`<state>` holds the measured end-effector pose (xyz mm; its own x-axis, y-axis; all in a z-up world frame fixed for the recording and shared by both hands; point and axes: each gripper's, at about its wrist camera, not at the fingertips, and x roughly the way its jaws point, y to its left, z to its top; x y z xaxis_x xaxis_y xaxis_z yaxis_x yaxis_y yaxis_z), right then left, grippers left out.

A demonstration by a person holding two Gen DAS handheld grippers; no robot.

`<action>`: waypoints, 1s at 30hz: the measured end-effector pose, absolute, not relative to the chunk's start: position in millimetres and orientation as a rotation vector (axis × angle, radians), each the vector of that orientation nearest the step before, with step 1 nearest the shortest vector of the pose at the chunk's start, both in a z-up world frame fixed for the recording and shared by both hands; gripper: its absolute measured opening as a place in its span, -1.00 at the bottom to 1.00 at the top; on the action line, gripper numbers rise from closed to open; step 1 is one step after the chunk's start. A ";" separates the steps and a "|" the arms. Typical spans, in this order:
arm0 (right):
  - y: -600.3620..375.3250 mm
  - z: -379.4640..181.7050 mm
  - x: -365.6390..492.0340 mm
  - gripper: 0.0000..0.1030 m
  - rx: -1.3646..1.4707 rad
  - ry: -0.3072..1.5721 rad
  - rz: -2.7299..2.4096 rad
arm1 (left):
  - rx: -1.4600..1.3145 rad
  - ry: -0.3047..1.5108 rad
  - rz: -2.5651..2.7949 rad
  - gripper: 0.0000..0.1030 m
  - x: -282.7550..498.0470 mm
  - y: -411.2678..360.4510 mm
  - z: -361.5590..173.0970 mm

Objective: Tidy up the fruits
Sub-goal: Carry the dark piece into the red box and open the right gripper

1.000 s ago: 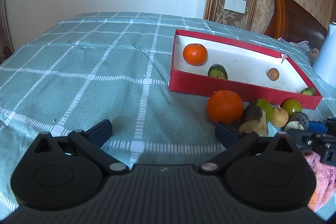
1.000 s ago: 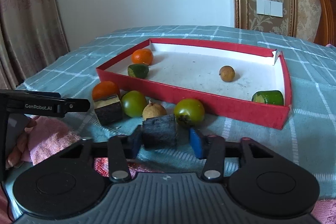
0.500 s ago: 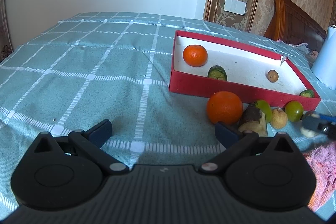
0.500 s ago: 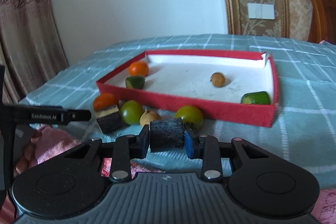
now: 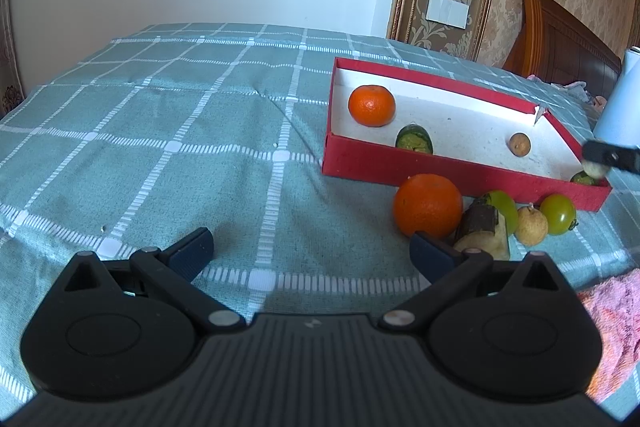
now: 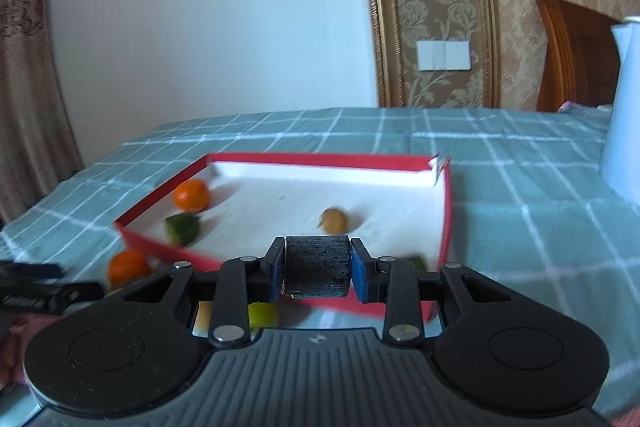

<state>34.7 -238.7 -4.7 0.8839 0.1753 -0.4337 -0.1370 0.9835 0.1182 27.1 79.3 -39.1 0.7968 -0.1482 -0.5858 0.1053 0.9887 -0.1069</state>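
Note:
My right gripper is shut on a dark, rough cylindrical fruit piece and holds it above the near wall of the red tray. In the tray lie an orange, a green cucumber piece and a small brown fruit. In the left wrist view the held piece hangs over the tray's right corner. My left gripper stands open and empty over the cloth. Just ahead of its right finger are a big orange and a dark piece with a pale cut face.
Outside the tray's front wall sit a green fruit, a pale pear-like fruit and a green tomato. A pink towel lies at the near right. A white jug stands right of the tray.
My right gripper closed on the dark piece, lifted it off the cloth and carried it forward over the tray's near edge. The left gripper has not moved.

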 end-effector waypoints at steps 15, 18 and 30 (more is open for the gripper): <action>-249.1 -27.3 138.5 -0.37 0.003 0.582 -0.028 | -0.071 0.634 -0.136 1.00 26.8 79.3 -38.9; -245.4 -28.7 145.2 -0.37 -0.011 0.582 -0.037 | -0.070 0.635 -0.136 1.00 26.8 79.2 -39.0; -239.1 -31.3 148.9 -0.38 -0.024 0.571 -0.043 | -0.071 0.634 -0.136 1.00 26.9 79.0 -38.8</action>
<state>148.9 -239.1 -31.3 0.8405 -0.0475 -0.5398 0.0339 0.9988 -0.0351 26.9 79.0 -38.8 0.7969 -0.1486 -0.5855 0.1049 0.9886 -0.1080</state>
